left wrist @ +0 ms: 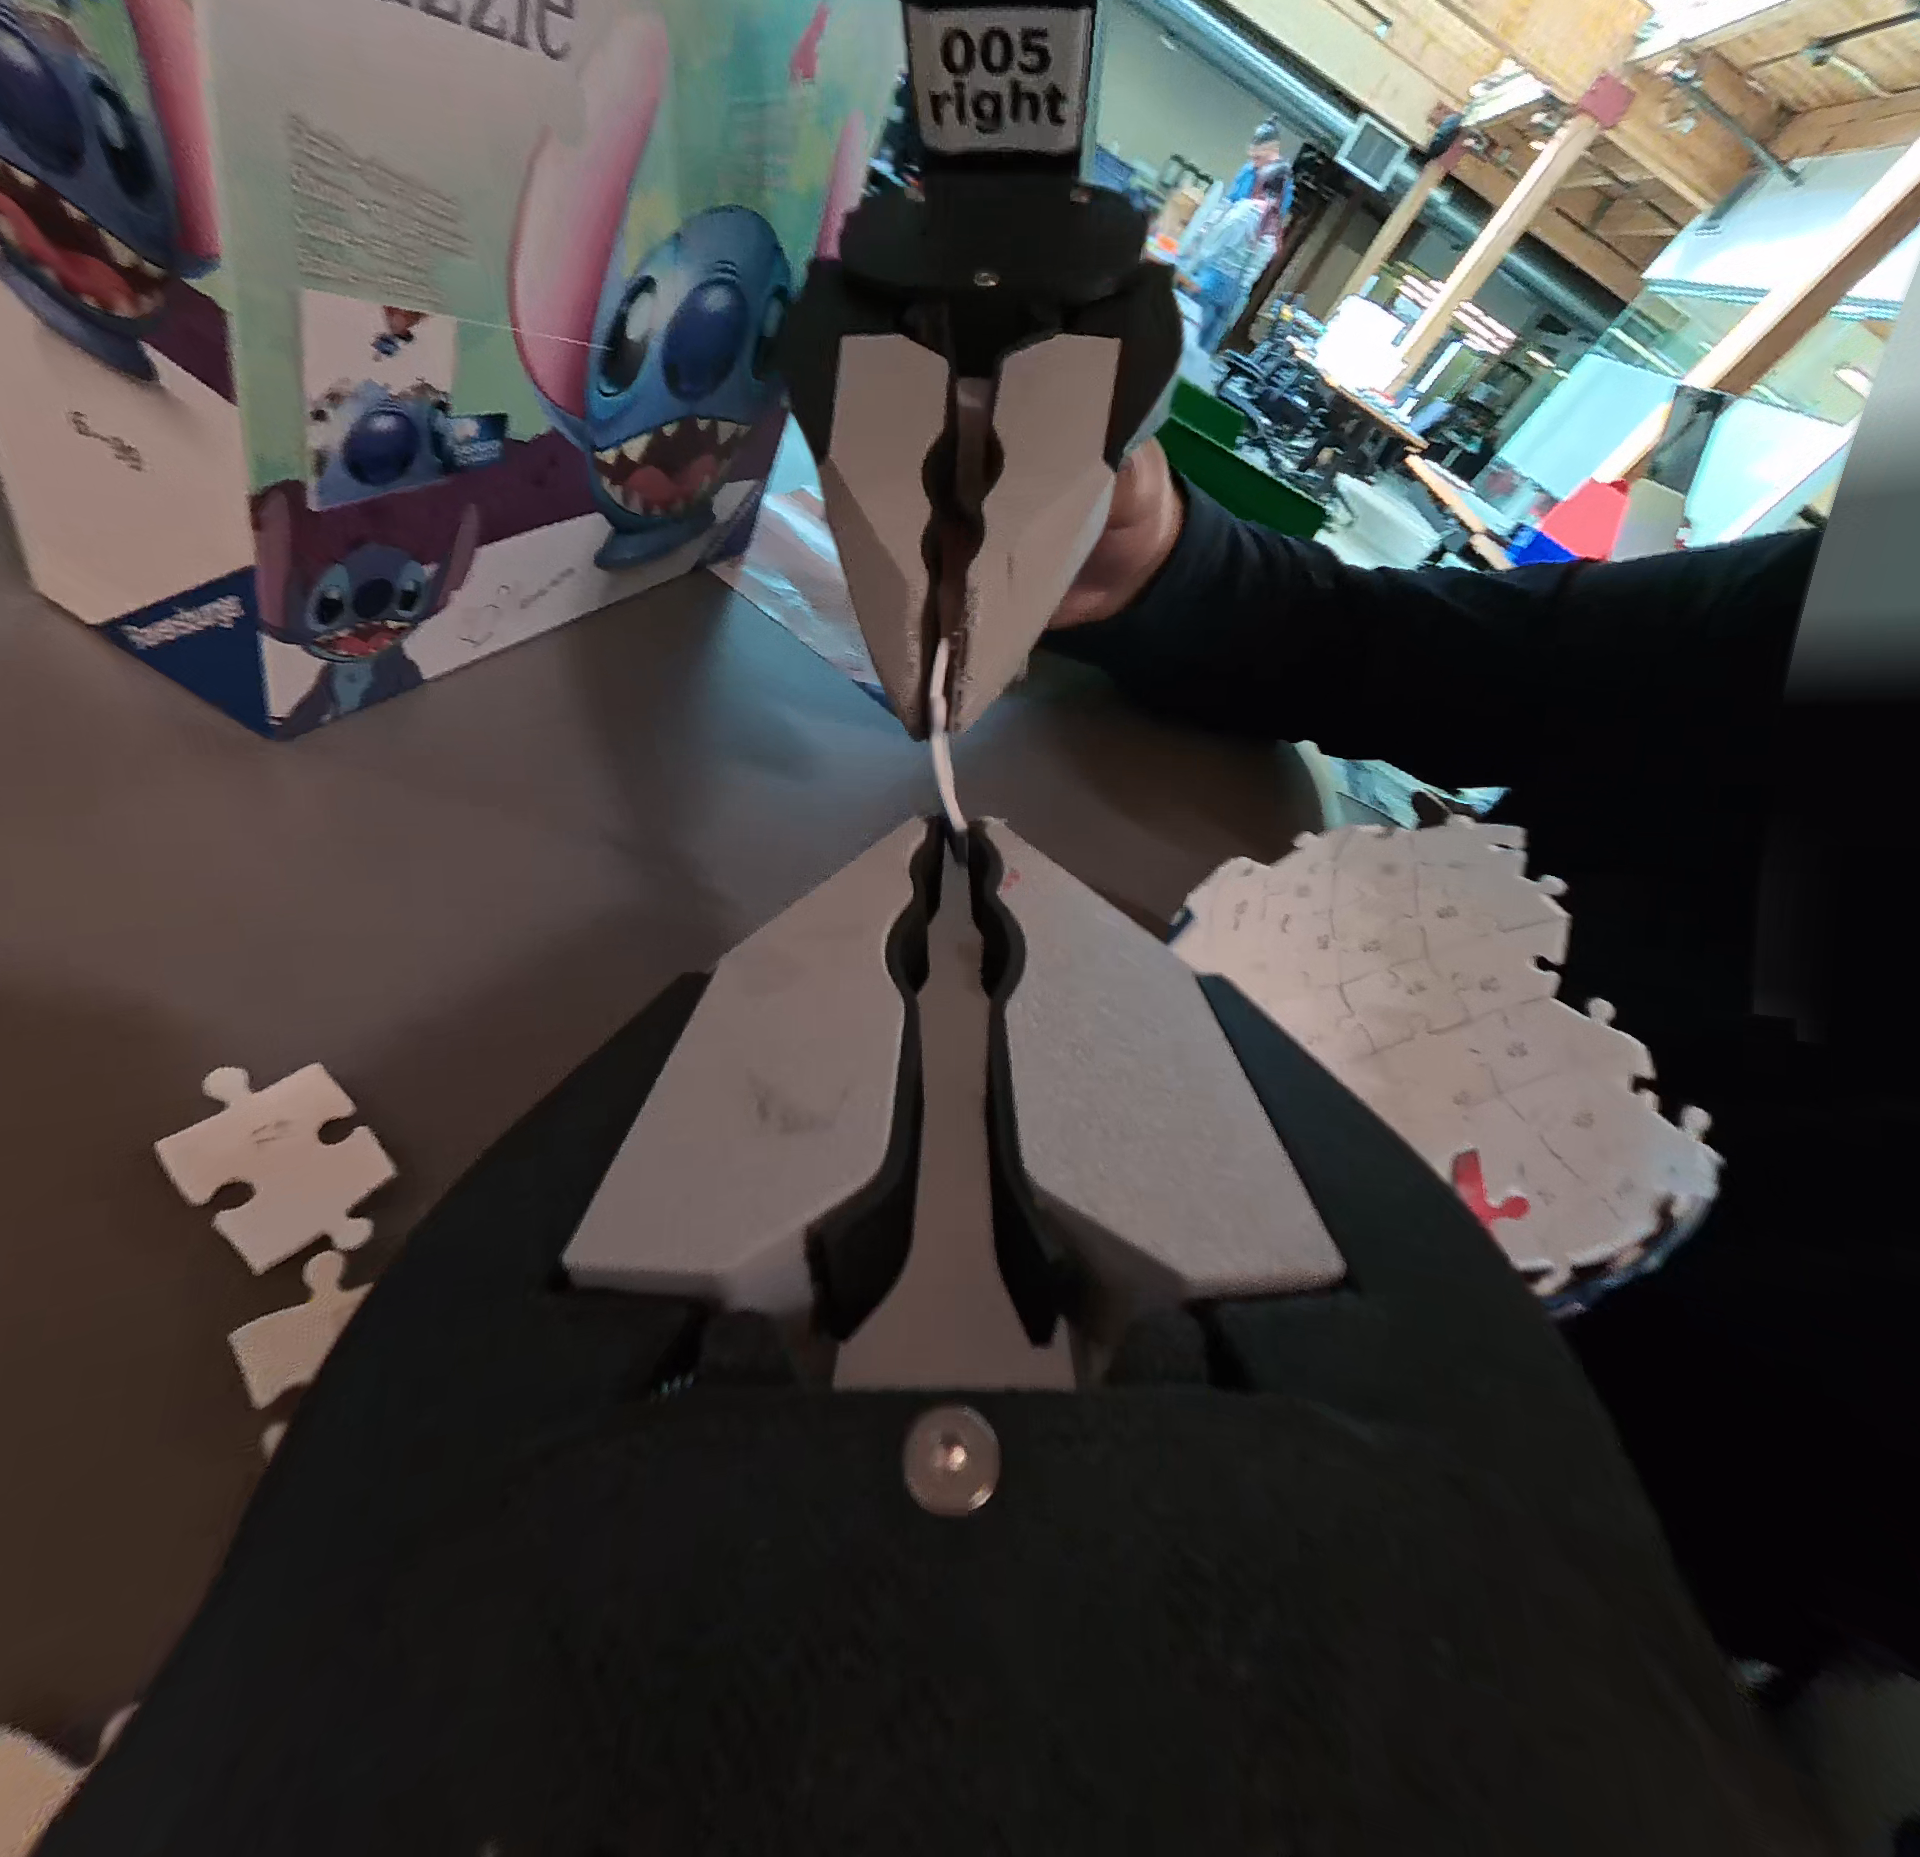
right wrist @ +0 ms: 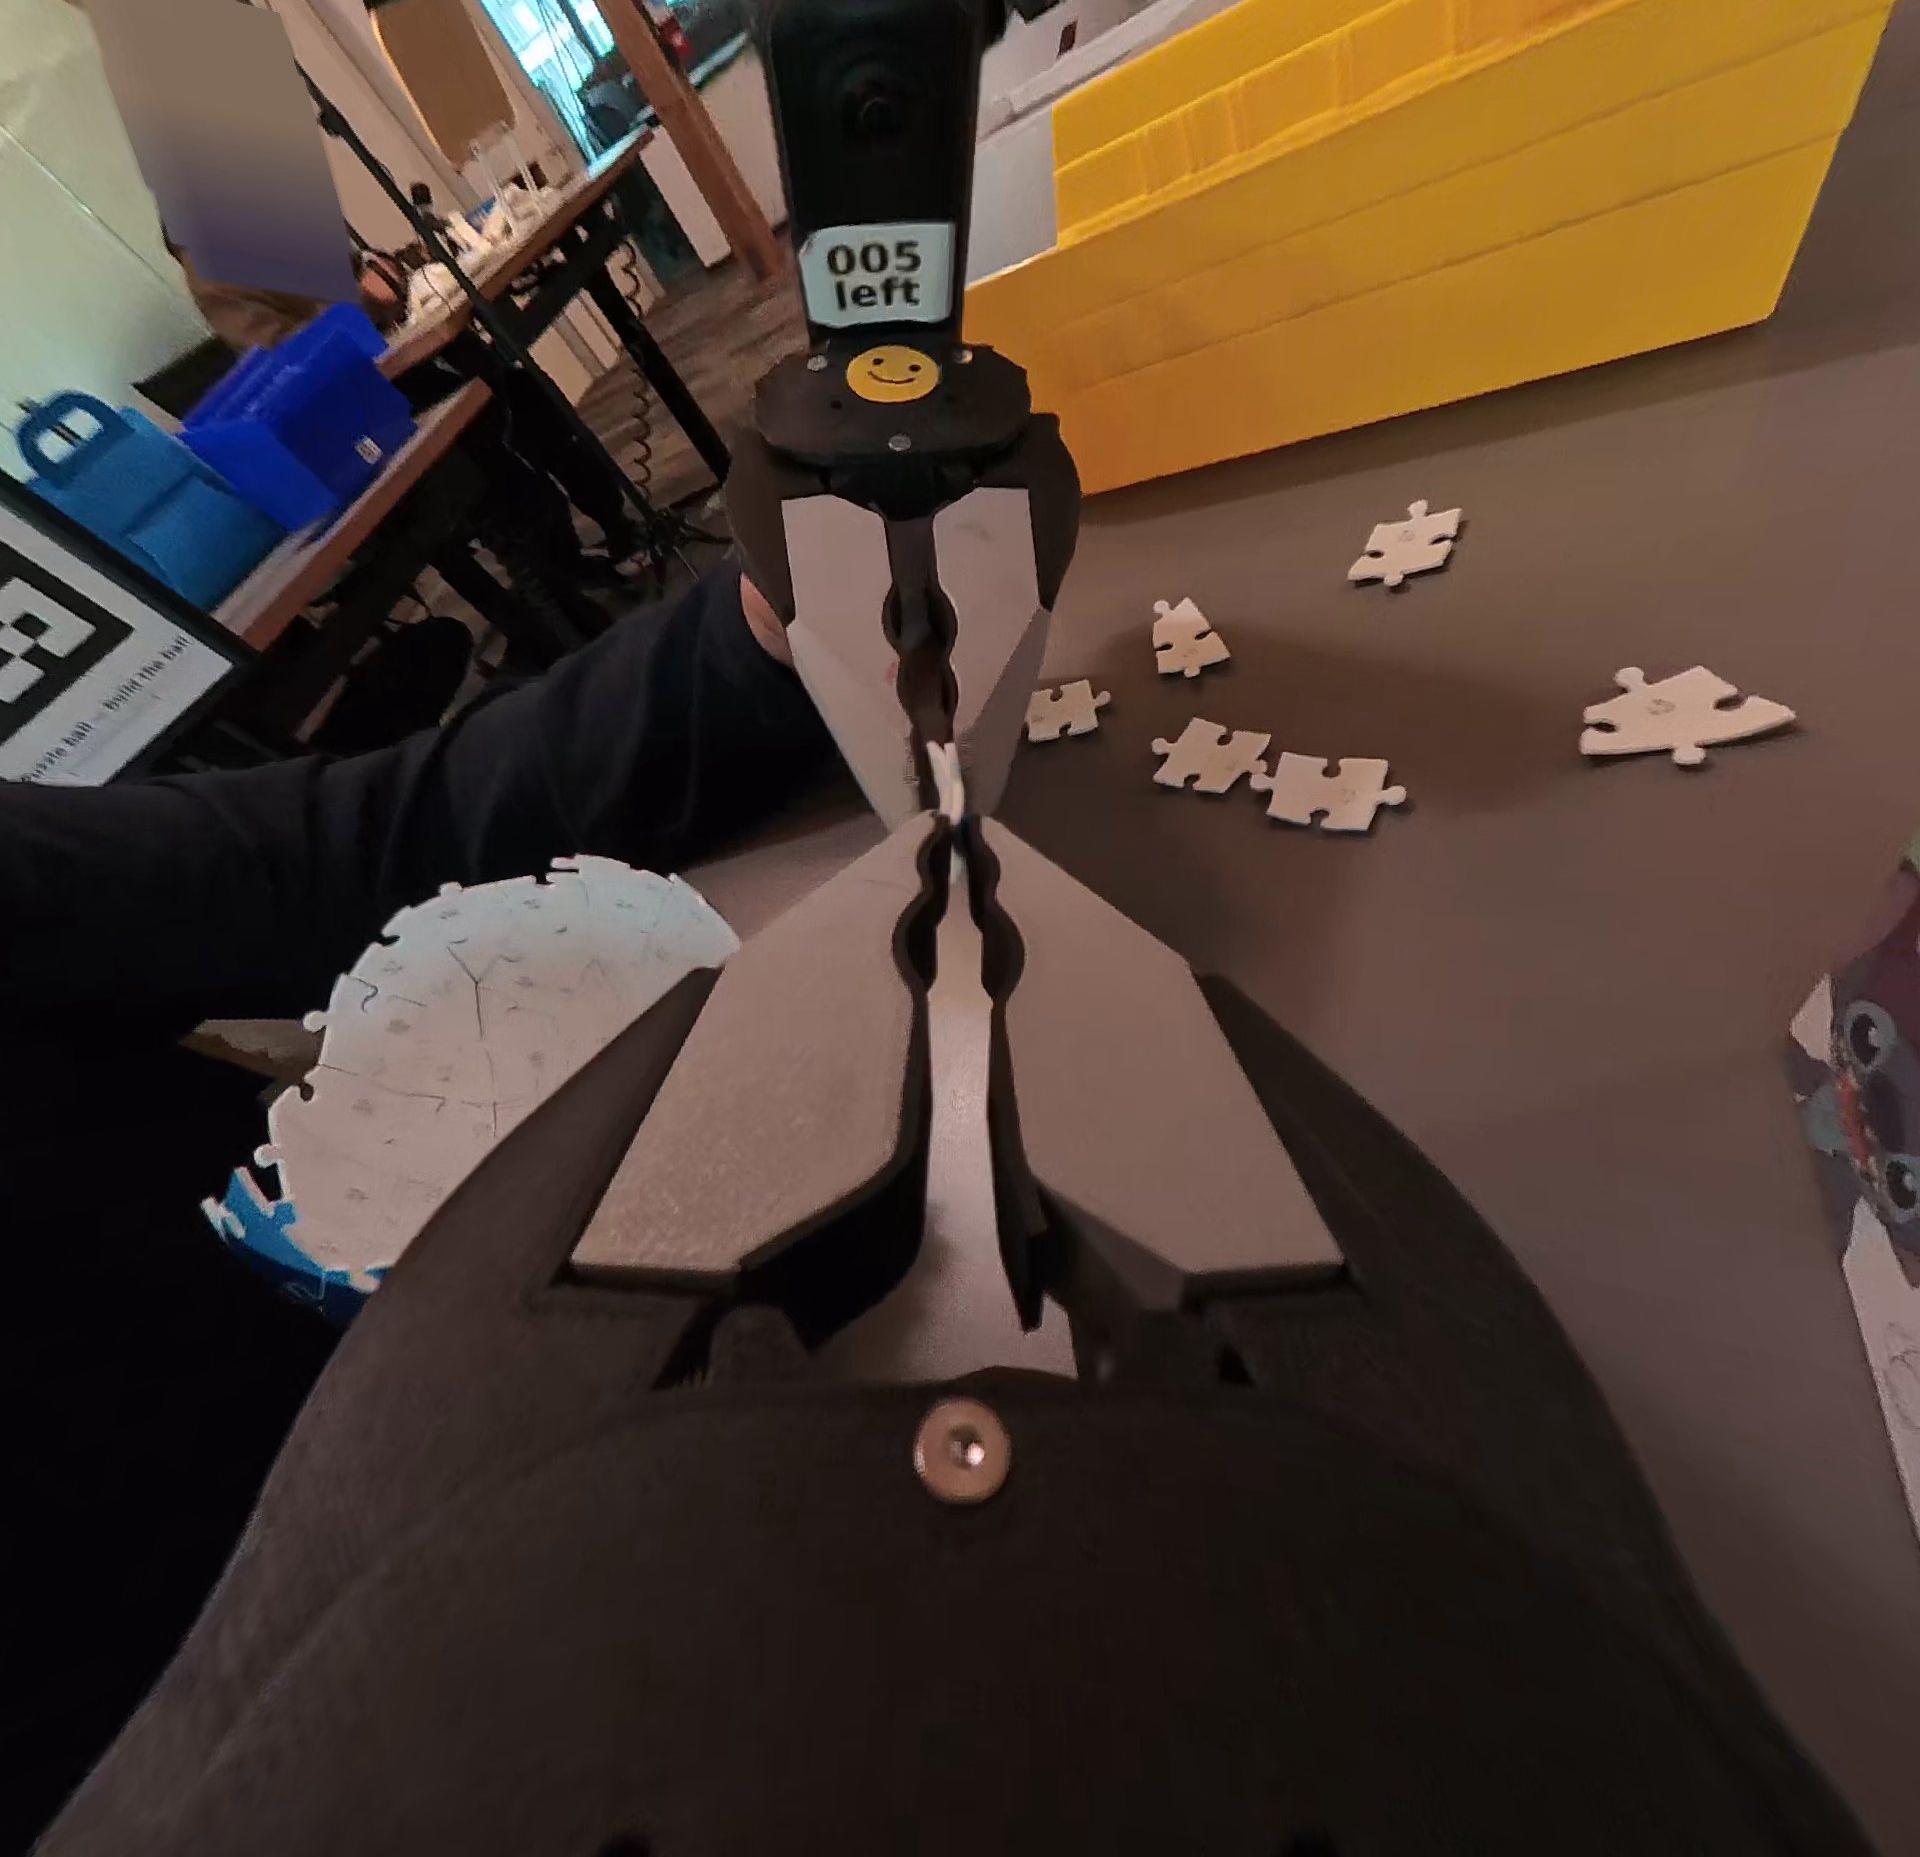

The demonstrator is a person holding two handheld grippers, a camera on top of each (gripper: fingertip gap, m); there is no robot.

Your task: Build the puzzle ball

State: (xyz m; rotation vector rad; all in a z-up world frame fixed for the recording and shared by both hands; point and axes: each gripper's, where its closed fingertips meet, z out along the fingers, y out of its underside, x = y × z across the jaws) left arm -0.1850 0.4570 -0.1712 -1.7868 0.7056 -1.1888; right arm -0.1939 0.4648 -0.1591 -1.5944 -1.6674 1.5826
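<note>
puzzle ball, partly built, lies on the dark tabletop as an open bowl-shaped shell of joined pieces, white inner side up, with a blue outer edge visible in the right wrist view. it sits to the right of the left hand-held gripper and to the left of the right hand-held gripper, close to the person's dark sleeve.

both grippers meet tip to tip above the tabletop. a thin white puzzle piece spans the small gap between them, seen edge-on. the left hand-held gripper's jaws are closed onto its near end; the right hand-held gripper, pointing the opposite way, is closed onto the far end. in the right wrist view the same piece shows pinched between the two sets of tips, with the left hand-held gripper facing the camera.

loose white pieces lie scattered on the tabletop to the right in the right wrist view, in front of a yellow bin. two more loose pieces lie near left in the left wrist view. the puzzle box stands upright at far left.
</note>
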